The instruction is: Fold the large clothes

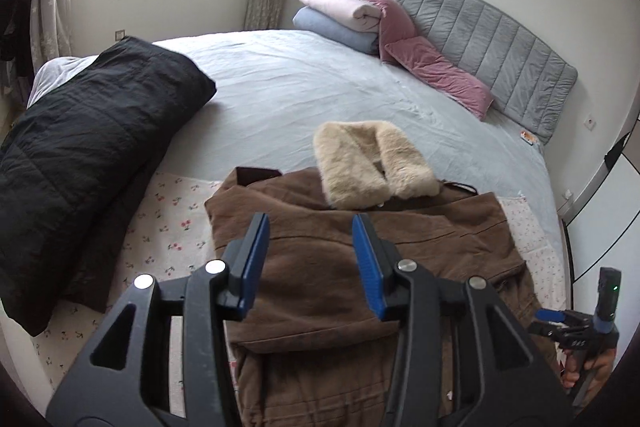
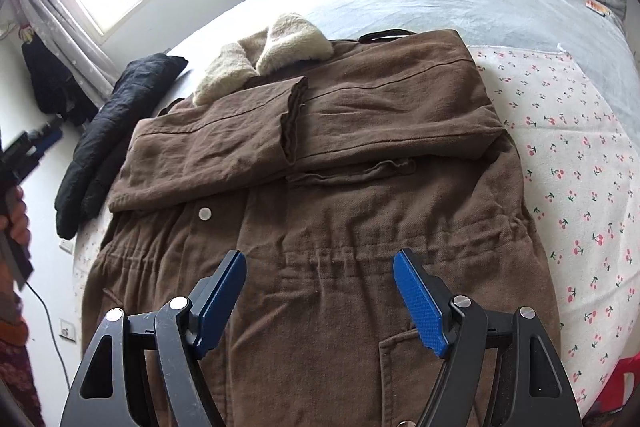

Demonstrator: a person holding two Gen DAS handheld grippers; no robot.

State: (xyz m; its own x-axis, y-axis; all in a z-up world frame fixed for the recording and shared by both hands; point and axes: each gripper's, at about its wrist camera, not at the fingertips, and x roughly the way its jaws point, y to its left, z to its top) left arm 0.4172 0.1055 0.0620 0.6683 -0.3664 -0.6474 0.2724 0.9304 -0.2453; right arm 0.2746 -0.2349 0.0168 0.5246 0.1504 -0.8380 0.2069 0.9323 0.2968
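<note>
A brown coat (image 1: 312, 287) (image 2: 360, 187) with a cream fur collar (image 1: 368, 163) (image 2: 292, 43) lies front up on a cherry-print cloth (image 1: 168, 227) (image 2: 560, 167) on the bed. Both sleeves (image 2: 400, 115) are folded across its chest. My left gripper (image 1: 312, 223) hovers open over the coat's upper body, below the collar, nothing between its blue pads. My right gripper (image 2: 320, 259) is open above the coat's waist seam, empty too. In the left wrist view the right gripper (image 1: 560, 323) shows at the coat's right edge, held by a hand.
A black padded coat (image 1: 88, 155) (image 2: 108, 131) lies along the left side of the bed (image 1: 300, 87). Pink pillows (image 1: 436, 67), folded blankets (image 1: 340, 15) and a grey headboard (image 1: 500, 39) are at the far end. A window and curtains stand behind.
</note>
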